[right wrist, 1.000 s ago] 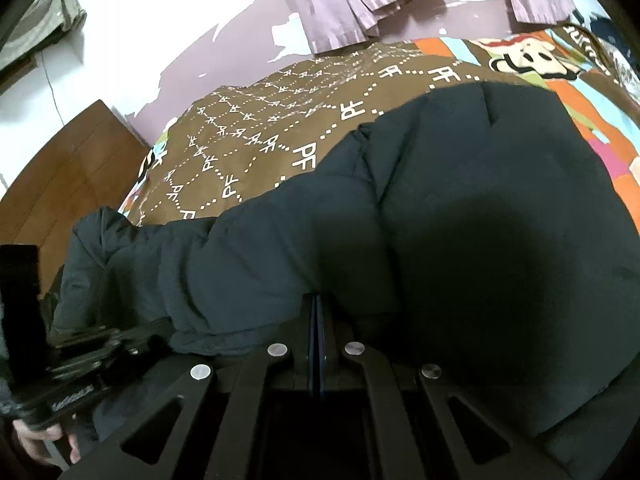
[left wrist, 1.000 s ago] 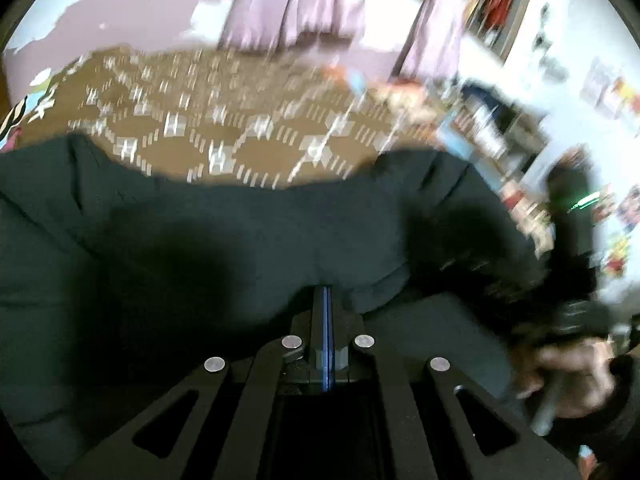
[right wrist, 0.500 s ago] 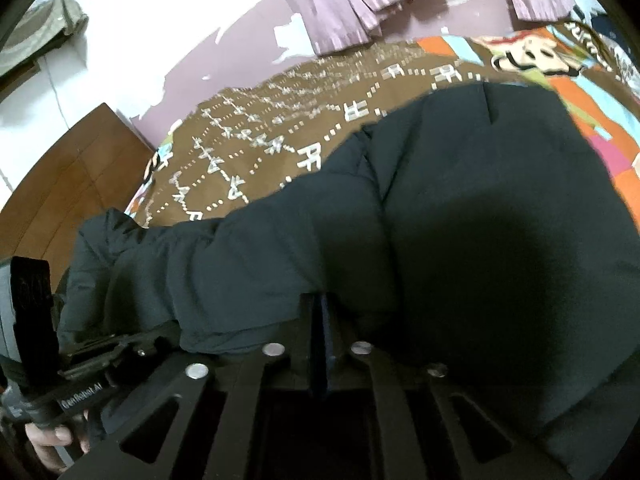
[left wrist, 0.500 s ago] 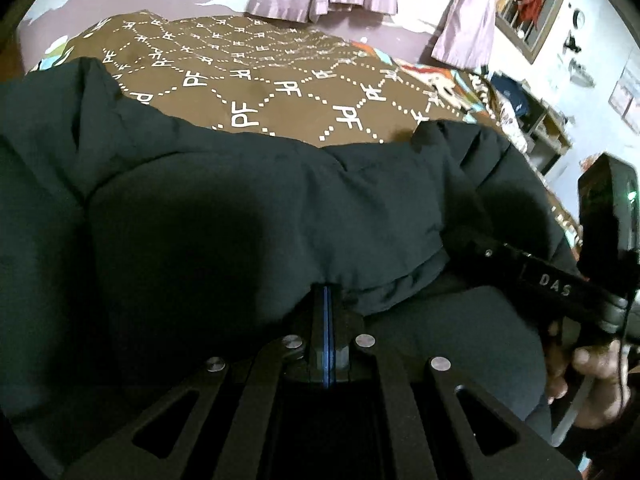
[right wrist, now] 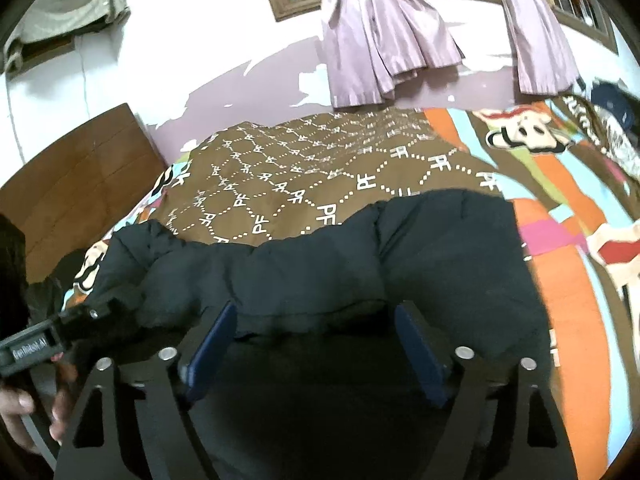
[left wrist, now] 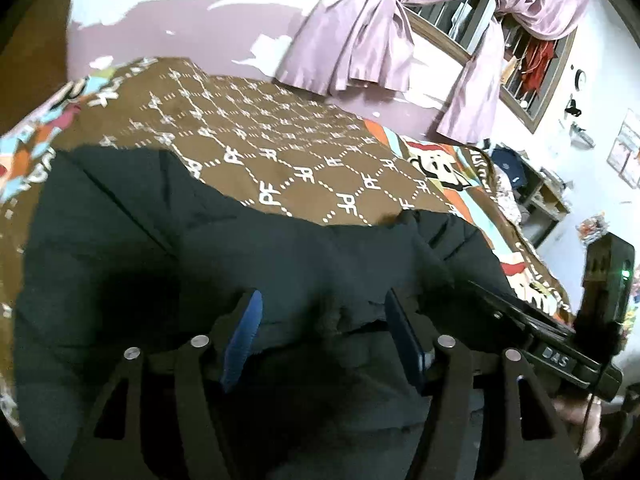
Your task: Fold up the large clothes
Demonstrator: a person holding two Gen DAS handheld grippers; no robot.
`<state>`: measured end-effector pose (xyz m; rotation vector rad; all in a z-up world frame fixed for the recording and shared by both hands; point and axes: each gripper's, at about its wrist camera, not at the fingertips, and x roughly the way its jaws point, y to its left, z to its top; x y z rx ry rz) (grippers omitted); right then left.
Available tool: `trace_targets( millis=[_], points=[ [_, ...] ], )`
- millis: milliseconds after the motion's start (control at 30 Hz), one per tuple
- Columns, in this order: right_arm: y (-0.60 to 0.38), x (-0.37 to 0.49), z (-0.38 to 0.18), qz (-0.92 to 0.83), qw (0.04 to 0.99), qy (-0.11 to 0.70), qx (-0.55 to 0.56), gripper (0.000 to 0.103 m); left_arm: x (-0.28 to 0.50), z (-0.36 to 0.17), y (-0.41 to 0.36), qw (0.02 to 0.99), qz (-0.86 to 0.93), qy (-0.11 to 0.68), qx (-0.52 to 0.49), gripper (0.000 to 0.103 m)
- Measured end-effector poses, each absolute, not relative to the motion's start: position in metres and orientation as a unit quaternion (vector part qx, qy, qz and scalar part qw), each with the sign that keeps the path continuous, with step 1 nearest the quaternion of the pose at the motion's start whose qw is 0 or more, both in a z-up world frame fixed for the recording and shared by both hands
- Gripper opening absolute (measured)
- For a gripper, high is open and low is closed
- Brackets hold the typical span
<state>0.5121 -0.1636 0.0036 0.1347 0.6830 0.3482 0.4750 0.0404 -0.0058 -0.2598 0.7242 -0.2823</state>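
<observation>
A large dark puffer jacket (left wrist: 248, 264) lies folded over on a bed with a brown patterned blanket (left wrist: 280, 152). My left gripper (left wrist: 322, 312) is open, its blue pads on either side of the jacket's folded edge, gripping nothing. My right gripper (right wrist: 316, 320) is open too, over the same edge of the jacket (right wrist: 400, 256). The right gripper also shows at the right of the left wrist view (left wrist: 532, 340), and the left gripper at the left of the right wrist view (right wrist: 60, 332).
The blanket (right wrist: 304, 176) has a colourful cartoon border (right wrist: 560, 216) on the right. Lilac curtains (left wrist: 360, 40) hang at a window behind the bed. A wooden headboard (right wrist: 72, 184) stands at the left. Cluttered shelves (left wrist: 540, 188) stand at the far right.
Both grippers were shut on the jacket's edge and have opened, letting the fabric go. The folded jacket now rests on the bed.
</observation>
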Motion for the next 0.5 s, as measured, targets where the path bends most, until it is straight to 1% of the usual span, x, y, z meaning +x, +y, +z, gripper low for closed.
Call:
trace_targets(
  millis=[33,67,100,133,167,233,333,500],
  points=[
    [-0.164,0.507,0.008,0.171,0.926,0.330,0.063,0.090,0.473,-0.003,0.042,0.918,-0.136,0.350,-0.125,0.067],
    [-0.165,0.502,0.013,0.172,0.927,0.329,0.061,0.092,0.469,0.001,0.043,0.920,-0.132,0.348,-0.124,0.076],
    [-0.164,0.497,0.018,0.172,0.927,0.328,0.059,0.097,0.465,0.005,0.044,0.921,-0.126,0.348,-0.122,0.081],
    [-0.164,0.493,0.023,0.173,0.927,0.328,0.057,0.098,0.460,0.007,0.046,0.922,-0.120,0.349,-0.120,0.090],
    [-0.164,0.487,0.029,0.174,0.927,0.327,0.055,0.098,0.455,0.012,0.047,0.924,-0.108,0.349,-0.117,0.094],
    [-0.163,0.474,0.041,0.174,0.927,0.330,0.049,0.100,0.444,0.020,0.050,0.928,-0.097,0.342,-0.113,0.094],
    [-0.159,0.448,0.060,0.180,0.925,0.333,0.034,0.101,0.423,0.037,0.052,0.933,-0.079,0.338,-0.098,0.099],
    [-0.153,0.402,0.082,0.176,0.919,0.352,0.012,0.102,0.373,0.062,0.057,0.936,-0.058,0.341,-0.065,0.100]
  ],
)
